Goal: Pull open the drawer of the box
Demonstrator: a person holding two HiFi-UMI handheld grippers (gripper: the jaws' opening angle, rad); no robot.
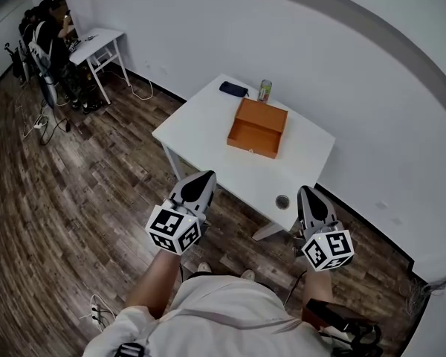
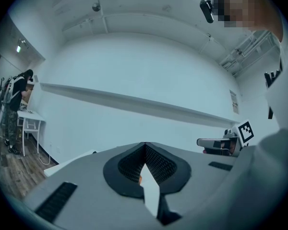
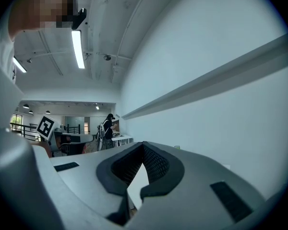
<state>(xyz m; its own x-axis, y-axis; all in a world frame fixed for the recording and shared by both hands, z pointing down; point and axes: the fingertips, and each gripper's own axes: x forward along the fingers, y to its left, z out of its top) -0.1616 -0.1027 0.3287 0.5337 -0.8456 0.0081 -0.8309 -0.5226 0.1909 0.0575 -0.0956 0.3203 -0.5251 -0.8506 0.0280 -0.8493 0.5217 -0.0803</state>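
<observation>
left gripper (image 2: 145, 145) fingers are together with nothing between them; right gripper (image 3: 144, 144) fingers meet at their tips too. only my head view shows the orange box (image 1: 257, 127) whole, on the white table (image 1: 208, 117), well ahead of both grippers. its drawer front (image 1: 251, 144) faces me and looks flush; i can't see what it holds. a green can (image 1: 264, 90) and a dark pouch (image 1: 233, 88) sit beyond it.
</observation>
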